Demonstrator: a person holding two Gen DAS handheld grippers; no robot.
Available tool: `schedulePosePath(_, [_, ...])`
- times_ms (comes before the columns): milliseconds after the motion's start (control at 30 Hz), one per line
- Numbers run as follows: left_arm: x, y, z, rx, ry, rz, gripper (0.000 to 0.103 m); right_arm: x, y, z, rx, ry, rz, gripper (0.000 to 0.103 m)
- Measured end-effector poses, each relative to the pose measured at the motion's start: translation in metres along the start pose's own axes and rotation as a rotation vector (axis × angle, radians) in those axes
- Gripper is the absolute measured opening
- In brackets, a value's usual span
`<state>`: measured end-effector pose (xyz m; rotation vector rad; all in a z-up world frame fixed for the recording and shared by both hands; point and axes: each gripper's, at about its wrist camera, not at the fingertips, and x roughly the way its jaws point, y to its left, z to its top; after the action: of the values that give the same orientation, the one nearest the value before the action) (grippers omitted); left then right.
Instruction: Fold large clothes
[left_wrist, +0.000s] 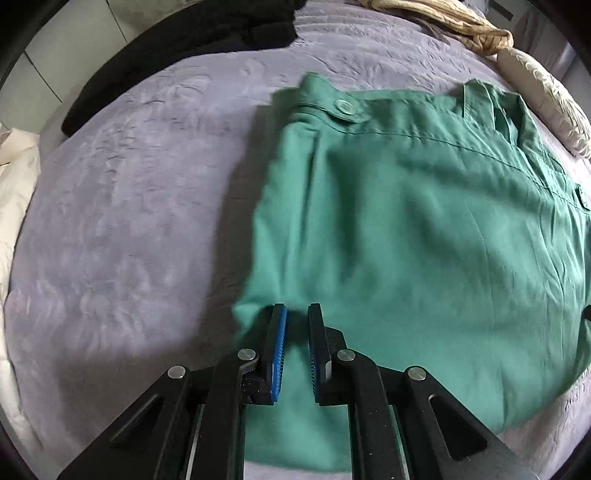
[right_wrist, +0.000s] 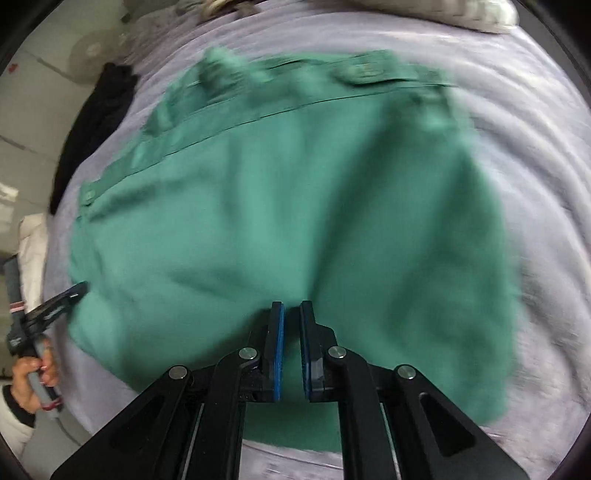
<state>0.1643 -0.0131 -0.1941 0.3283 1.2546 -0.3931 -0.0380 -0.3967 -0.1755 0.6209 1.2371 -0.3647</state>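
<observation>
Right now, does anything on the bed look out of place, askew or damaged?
Nothing stands out. The green garment lies fairly flat on the lilac bedspread, with soft creases and no visible damage. A black garment sits bunched at the far edge, apart from it. The right wrist view is motion-blurred, so fine detail there cannot be judged.

I am holding my left gripper (left_wrist: 297, 314) pointing steeply down, its blue-padded jaws nearly together with only a narrow gap. My right gripper (right_wrist: 291, 308) is angled down likewise, jaws almost closed. At the lower left of the right wrist view, my left hand (right_wrist: 31, 376) is gripping its handle.
</observation>
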Motion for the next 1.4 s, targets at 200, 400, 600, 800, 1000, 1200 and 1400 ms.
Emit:
schedulePosePath(200, [-0.016,0.01,-0.013,0.008,-0.016,0.056,0.013,-0.031,-0.069,-0.018,0.157,-0.002,-0.117,0.009])
schedulePosePath(400, [0.006,0.018,-0.023,-0.008,0.031,0.071,0.026,-0.011,-0.087,-0.037,0.196,0.028,-0.154,0.009])
schedulePosePath(600, [-0.009,0.041,-0.024,0.003,0.032,0.069,0.031,-0.013,-0.077,-0.037,0.149,0.052,-0.206,0.009])
schedulePosePath(800, [-0.015,0.08,-0.043,-0.116,0.1,0.08,0.031,-0.04,-0.065,-0.049,0.227,0.045,-0.178,0.01])
schedulePosePath(1000, [-0.048,0.069,-0.054,-0.078,0.073,0.035,0.031,-0.058,-0.014,-0.07,0.231,0.042,-0.07,0.037])
schedulePosePath(1200, [-0.066,0.068,-0.069,-0.13,0.048,0.01,0.103,-0.041,0.036,-0.089,0.207,0.085,0.068,0.071])
schedulePosePath(1400, [-0.071,0.065,-0.084,-0.102,0.066,0.009,0.103,-0.024,0.073,-0.101,0.187,0.15,0.15,0.079])
